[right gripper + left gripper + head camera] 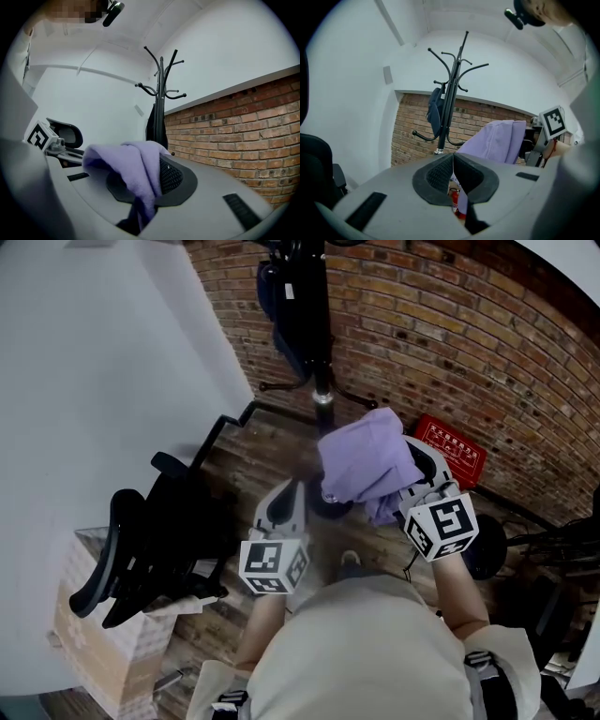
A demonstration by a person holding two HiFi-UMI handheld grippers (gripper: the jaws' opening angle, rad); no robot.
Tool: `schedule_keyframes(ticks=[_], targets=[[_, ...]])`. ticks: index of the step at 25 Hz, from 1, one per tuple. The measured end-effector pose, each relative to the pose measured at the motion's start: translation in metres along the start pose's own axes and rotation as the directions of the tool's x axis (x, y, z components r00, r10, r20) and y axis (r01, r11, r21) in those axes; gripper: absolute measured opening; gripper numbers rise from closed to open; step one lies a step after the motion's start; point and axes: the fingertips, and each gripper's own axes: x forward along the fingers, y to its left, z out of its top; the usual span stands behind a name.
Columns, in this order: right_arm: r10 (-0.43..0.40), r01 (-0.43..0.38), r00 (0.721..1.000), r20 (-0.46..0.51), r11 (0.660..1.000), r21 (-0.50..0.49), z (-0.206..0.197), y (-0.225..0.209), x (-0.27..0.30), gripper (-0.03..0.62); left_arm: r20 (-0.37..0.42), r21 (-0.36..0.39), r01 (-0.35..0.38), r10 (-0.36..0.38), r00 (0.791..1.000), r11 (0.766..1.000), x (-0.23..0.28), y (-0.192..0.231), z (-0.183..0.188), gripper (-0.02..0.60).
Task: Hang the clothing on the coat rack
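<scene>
Two grippers up close: left gripper (284, 501) has its jaws together on nothing, right gripper (420, 470) is clamped on the purple garment (361, 460), held up bunched, probably so it won't drag on the way to the coat rack (317, 334) further off. Far right, white print on the red box (452, 448) is too small to read.

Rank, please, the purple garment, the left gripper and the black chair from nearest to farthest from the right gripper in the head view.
1. purple garment: clamped by the right gripper itself.
2. left gripper: shut and empty, to its left.
3. black chair: far left, beyond the left gripper.
</scene>
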Motion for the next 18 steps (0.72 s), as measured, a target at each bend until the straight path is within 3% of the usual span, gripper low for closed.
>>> schedule_keyframes(ticks=[18], targets=[[0.106,-0.108,0.994,-0.040,0.993,-0.042,-0.010,-0.041,0.070,0.031,0.017,-0.013,-0.071,0.071,0.997,0.997,0.059,0.018,0.005,0.005]])
